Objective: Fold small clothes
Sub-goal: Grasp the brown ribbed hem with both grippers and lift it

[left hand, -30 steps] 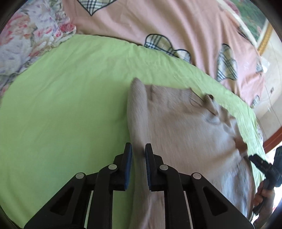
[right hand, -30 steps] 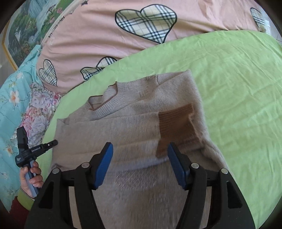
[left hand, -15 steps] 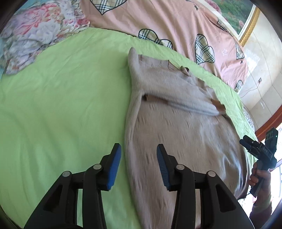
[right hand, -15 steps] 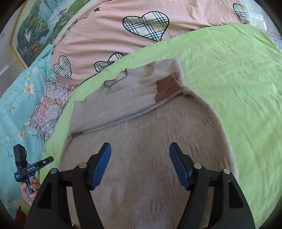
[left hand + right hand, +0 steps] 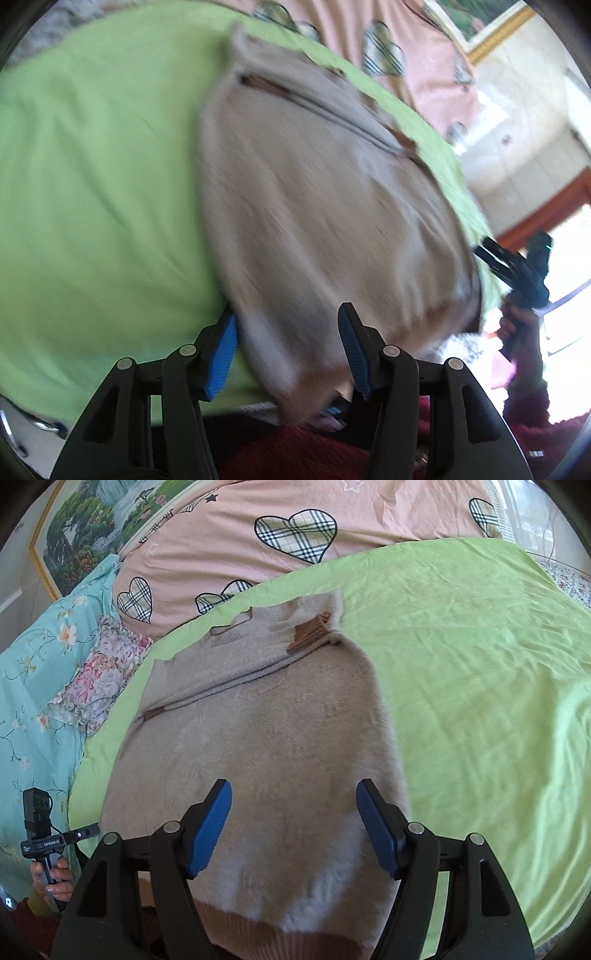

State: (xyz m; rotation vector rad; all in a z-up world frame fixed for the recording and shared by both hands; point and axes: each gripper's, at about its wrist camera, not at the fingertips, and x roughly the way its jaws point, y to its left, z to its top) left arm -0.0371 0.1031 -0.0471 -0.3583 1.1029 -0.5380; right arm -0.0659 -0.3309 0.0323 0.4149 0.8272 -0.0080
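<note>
A beige knit sweater (image 5: 266, 746) with brown cuffs and a brown hem lies flat on the green sheet (image 5: 480, 686), both sleeves folded across its chest. It also shows, blurred, in the left wrist view (image 5: 317, 206). My left gripper (image 5: 288, 347) is open and empty over the sweater's lower left corner near the hem. My right gripper (image 5: 293, 827) is open and empty above the sweater's lower body, near the hem. The right gripper (image 5: 517, 266) shows at the sweater's far side in the left wrist view.
A pink duvet with plaid hearts (image 5: 295, 535) lies beyond the sweater. A floral pillow (image 5: 99, 675) and a blue floral cover (image 5: 40, 686) lie at the left. The bed's near edge runs just under the hem. The other hand's gripper (image 5: 44, 834) shows at the far left.
Both grippers have pulled back from the sleeves toward the hem. The left gripper, shut on the sleeve a second ago, let go and is now open. The sleeves now lie folded across the chest.
</note>
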